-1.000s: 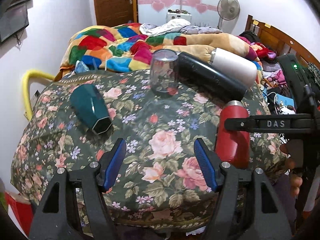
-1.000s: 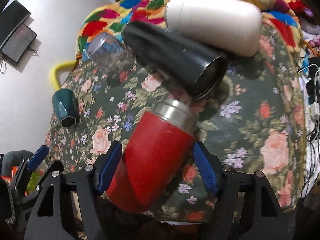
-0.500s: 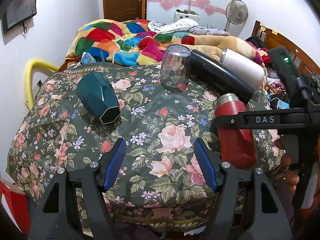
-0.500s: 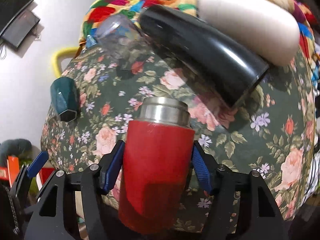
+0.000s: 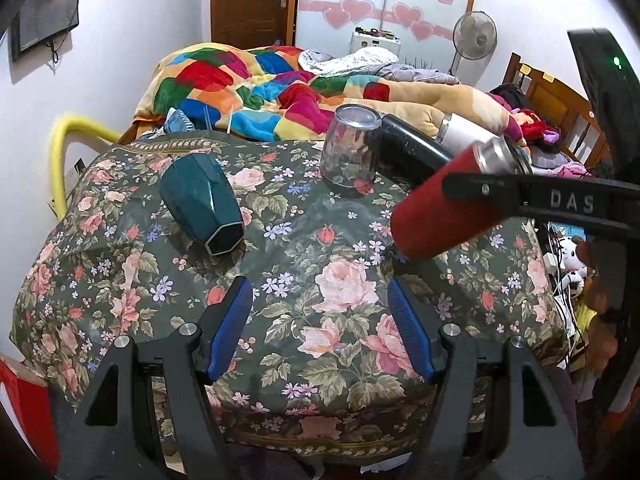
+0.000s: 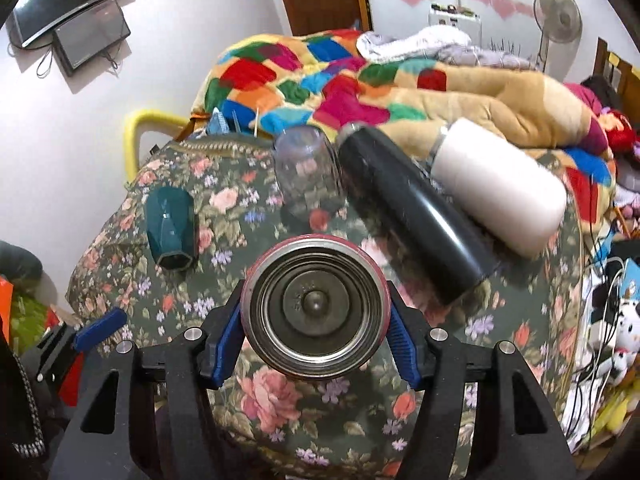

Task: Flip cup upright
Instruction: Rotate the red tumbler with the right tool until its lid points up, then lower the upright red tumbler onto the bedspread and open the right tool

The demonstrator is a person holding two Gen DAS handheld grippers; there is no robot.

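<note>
A red steel cup (image 6: 316, 306) is clamped between the blue pads of the right gripper (image 6: 316, 332), lifted clear of the flowered cloth (image 5: 320, 300). From the right wrist camera its open steel mouth faces straight into the lens, so the cup lies along the fingers. From the left wrist camera it hangs tilted, mouth up and to the right, red base down toward the cloth.

The step in hand looks like the turn itself. To finish it well, keep the grip firm on the smooth wall, roll the wrist until the mouth points straight up, then lower the base flat onto the soft, uneven cloth before letting go — a tilted landing could tip it.

The left gripper (image 5: 320, 328) hovers low at the near edge, jaws wide apart and holding nothing; the cup sits ahead of it and to its right, well apart.

Farther back a clear glass (image 5: 352, 146) stands mouth down, touching or almost touching a black flask (image 6: 412, 216) lying on its side — the blur makes it hard to say. A white flask (image 6: 500, 184) lies beside that. A teal faceted cup (image 5: 202, 204) lies on its side at left.
</note>
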